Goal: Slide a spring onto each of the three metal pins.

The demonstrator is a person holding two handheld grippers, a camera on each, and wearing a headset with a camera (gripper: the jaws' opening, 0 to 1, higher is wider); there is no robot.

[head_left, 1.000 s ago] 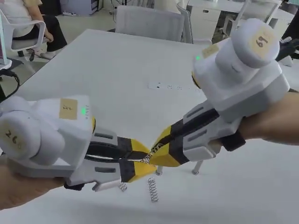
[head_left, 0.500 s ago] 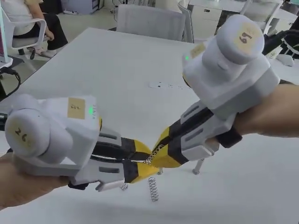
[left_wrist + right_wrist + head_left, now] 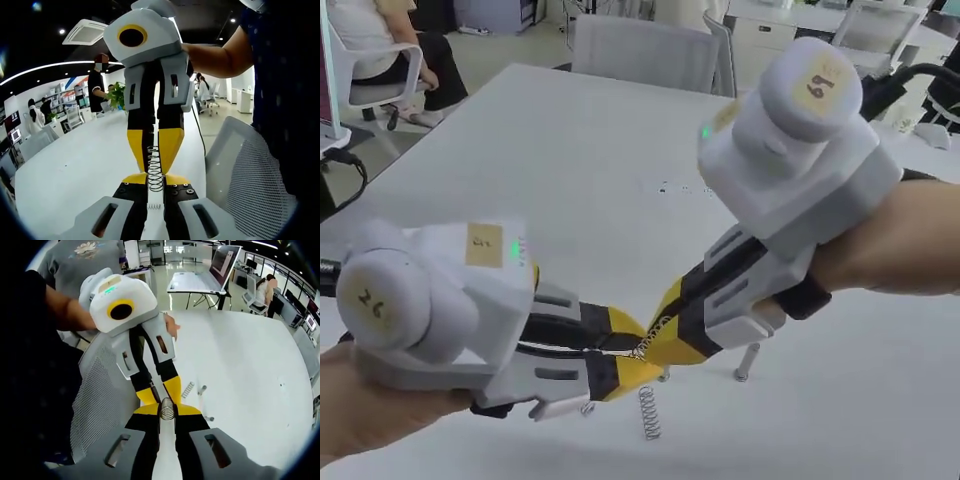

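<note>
Fingers [image 3: 131, 191] of left gripper [image 3: 156, 183] and right gripper [image 3: 167, 413] stay clamped on one spring [image 3: 155, 161], as before.

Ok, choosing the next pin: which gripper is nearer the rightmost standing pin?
Right. The right gripper hangs just left of the pin; the left gripper sits farther left, past the spring.

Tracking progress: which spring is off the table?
The spring held between the left gripper and right gripper; the other spring lies flat on the table.
</note>
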